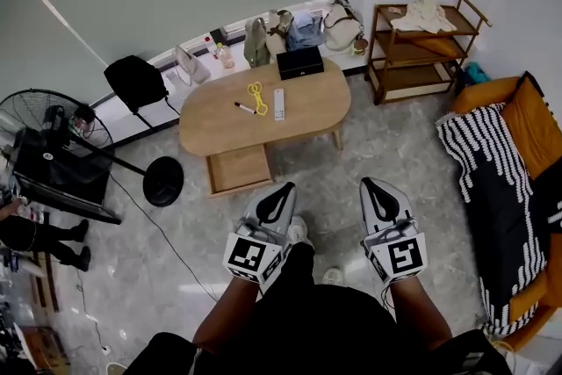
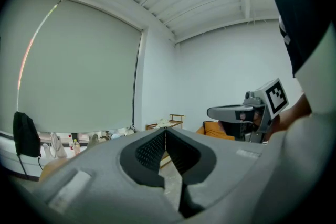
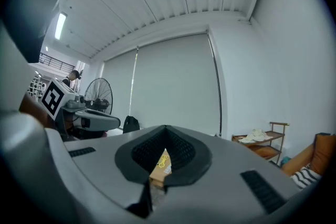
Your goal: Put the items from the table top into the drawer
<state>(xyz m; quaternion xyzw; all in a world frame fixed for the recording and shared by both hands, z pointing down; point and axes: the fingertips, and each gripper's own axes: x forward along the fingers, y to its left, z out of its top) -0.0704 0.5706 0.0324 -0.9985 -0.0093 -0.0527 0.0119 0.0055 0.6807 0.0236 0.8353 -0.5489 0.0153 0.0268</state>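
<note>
Items (image 1: pixel 256 97) meant for the drawer are not in either pair of tongs. The left gripper (image 1: pixel 283 193) has its jaws pressed together with nothing between them, and the right gripper (image 1: pixel 373 189) is likewise closed on nothing. Both are held roughly level in front of the person's body and aimed towards the table (image 1: pixel 307 123), which stands well apart from them across bare floor.

This looks like the approach step, with no item picked up yet. The drawer (image 1: pixel 239 169) under the table's near edge already stands pulled out and looks bare inside, so the next move probably calls for closing the gap, spreading one pair of jaws and lowering it onto a first item.

On the table top lie a yellow-handled tool (image 1: pixel 256 97), a pen (image 1: pixel 245 108) just beside it, and a white remote (image 1: pixel 279 104) near both. A black box (image 1: pixel 299 62) sits at the far edge. The three small ones lie flat and look slim, so they will likely need a low, careful pinch. The yellow tool also shows past the right gripper's closed tips in its own view.
</note>
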